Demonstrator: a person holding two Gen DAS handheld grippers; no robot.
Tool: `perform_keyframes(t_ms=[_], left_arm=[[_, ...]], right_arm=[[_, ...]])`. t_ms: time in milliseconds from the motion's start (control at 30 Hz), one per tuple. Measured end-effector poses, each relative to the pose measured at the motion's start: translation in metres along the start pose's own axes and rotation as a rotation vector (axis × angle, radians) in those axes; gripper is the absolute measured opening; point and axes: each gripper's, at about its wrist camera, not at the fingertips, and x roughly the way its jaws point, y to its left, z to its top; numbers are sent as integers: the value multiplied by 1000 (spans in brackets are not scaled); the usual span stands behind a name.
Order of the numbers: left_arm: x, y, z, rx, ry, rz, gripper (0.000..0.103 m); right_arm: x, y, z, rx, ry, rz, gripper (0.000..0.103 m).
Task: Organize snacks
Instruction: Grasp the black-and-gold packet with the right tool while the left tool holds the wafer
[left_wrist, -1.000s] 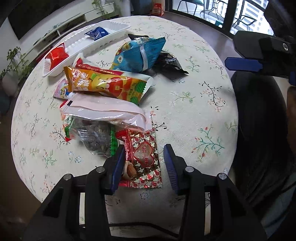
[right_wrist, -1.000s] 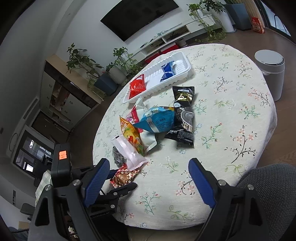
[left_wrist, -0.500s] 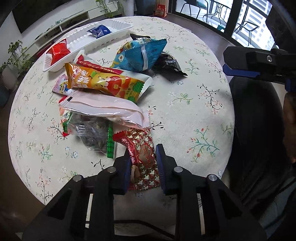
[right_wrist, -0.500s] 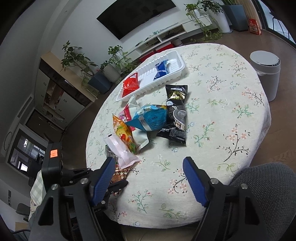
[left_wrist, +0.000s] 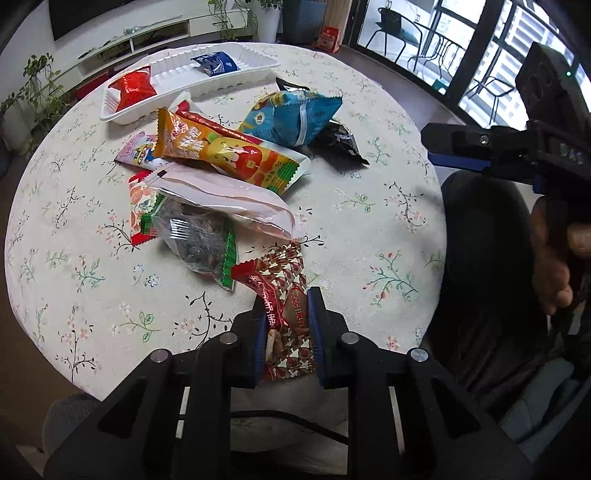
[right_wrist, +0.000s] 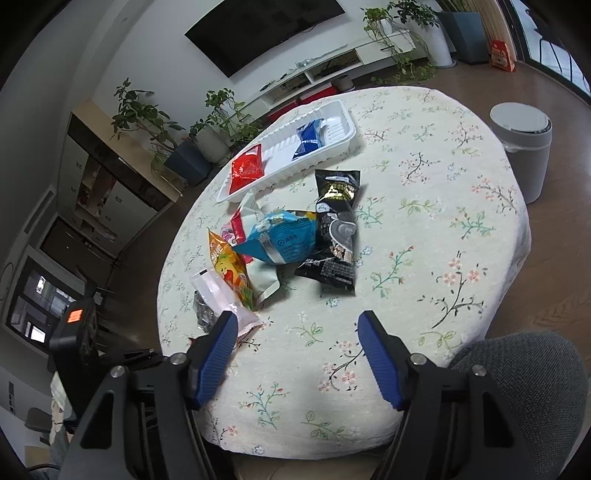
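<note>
My left gripper (left_wrist: 286, 314) is shut on a red-and-gold heart-pattern snack packet (left_wrist: 280, 288) at the near edge of the round table. A pile of snacks lies beyond it: a clear green-edged seed bag (left_wrist: 199, 243), a pink-white packet (left_wrist: 221, 195), an orange packet (left_wrist: 225, 155), a blue bag (left_wrist: 295, 118) and a black packet (right_wrist: 336, 236). A white tray (left_wrist: 177, 88) at the far side holds a red packet (left_wrist: 133, 86) and a dark blue packet (left_wrist: 216, 64). My right gripper (right_wrist: 295, 354) is open and empty above the table's near edge.
The table (right_wrist: 443, 229) has a floral cloth. A grey chair back (right_wrist: 524, 373) is at the lower right. A white bin (right_wrist: 524, 147) stands on the floor to the right. My right gripper also shows at the right of the left wrist view (left_wrist: 480, 151).
My left gripper closed on the heart-pattern packet and lifted its near end, pulling it back slightly. My right gripper drifted a little closer to the table, still open.
</note>
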Motion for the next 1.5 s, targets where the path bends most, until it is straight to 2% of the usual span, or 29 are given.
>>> perform_keyframes(t_ms=[167, 233, 433, 700, 1100, 1200, 1267, 1433, 1500], left_arm=[[-10, 8, -2, -27, -28, -17, 18], [-13, 10, -4, -34, -39, -23, 18], [-28, 18, -8, -66, -80, -57, 18], [-47, 43, -9, -121, -135, -65, 18], [-50, 54, -12, -158, -157, -76, 18], [-50, 58, -12, -171, -160, -75, 18], [-50, 61, -13, -178, -162, -76, 18], [-48, 63, -14, -186, -163, -77, 18], [-48, 64, -15, -190, -163, -78, 18]], right_arm=[[3, 6, 14, -78, -17, -98, 65], [9, 5, 20, -88, 2, -126, 60], [39, 6, 35, -123, 82, -181, 53], [72, 1, 54, -121, 142, -241, 53], [110, 6, 67, -157, 195, -290, 53], [113, 7, 67, -175, 180, -300, 53], [115, 7, 68, -185, 171, -307, 47], [112, 5, 67, -198, 164, -298, 43], [108, 4, 66, -197, 160, -297, 36]])
